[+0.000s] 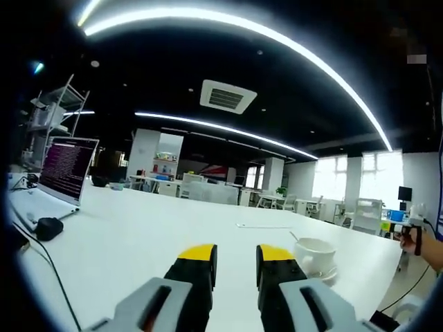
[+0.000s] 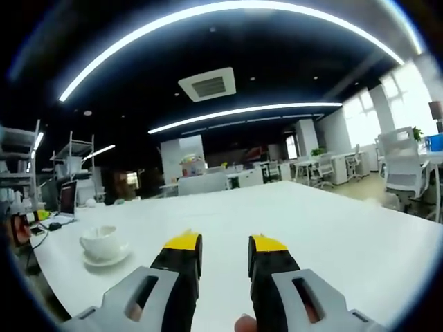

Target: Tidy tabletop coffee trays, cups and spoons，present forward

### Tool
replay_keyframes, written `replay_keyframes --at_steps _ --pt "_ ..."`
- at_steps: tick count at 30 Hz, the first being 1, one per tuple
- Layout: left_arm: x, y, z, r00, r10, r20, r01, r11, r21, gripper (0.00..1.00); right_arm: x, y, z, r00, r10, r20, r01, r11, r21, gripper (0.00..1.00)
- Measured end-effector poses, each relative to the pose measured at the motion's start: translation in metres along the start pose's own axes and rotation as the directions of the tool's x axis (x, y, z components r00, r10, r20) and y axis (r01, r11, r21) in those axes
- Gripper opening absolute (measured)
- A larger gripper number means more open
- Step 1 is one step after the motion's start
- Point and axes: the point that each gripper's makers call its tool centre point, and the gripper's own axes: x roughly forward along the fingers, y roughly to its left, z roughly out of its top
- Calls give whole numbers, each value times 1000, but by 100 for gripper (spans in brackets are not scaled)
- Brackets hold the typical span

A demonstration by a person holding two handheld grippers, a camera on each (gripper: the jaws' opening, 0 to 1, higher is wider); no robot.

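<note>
Both claws hover level over the white tabletop (image 2: pixel 332 228), parted and holding nothing: left gripper (image 1: pixel 235 261), right gripper (image 2: pixel 225 250). The white ceramic cup on its saucer (image 2: pixel 102 245) waits near the tabletop's edge, probably for pickup.

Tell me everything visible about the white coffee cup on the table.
The cup is glossy white, ceramic-looking, upright on a matching white saucer on the white table. A thin spoon handle rises from it in the left gripper view. In the right gripper view its handle points toward the table's middle. Neither gripper touches it.
</note>
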Motion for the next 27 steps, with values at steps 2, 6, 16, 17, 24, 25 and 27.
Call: replay_keyframes --at_steps 2,6,16,17,24,25,27 --pt "0 1 -2 1000 2 -6 -2 1000 -3 25 1 2 0 1000 3 -2 -3 1000 -5 27" --pt "1 3 -2 1000 -2 -25 2 1000 -5 24 7 9 2 999 41 -28 -42 999 -11 28" --pt "12 -1 -12 984 -51 -169 41 997 -59 24 31 44 -1 968 182 -175 -183 983 6 29" --pt "14 -2 -13 982 -52 -184 40 997 -65 24 33 49 -3 961 198 -192 -198 980 22 29" --pt "26 -9 -14 970 -82 -227 60 993 -104 24 44 82 -9 910 319 -266 -291 947 138 28" --pt "28 -10 -13 970 -86 -229 62 992 -111 24 45 88 -10 900 339 -273 -306 939 158 28" --pt "31 -12 -15 964 -104 -247 68 986 -150 23 46 100 -14 875 385 -293 -335 919 206 28"
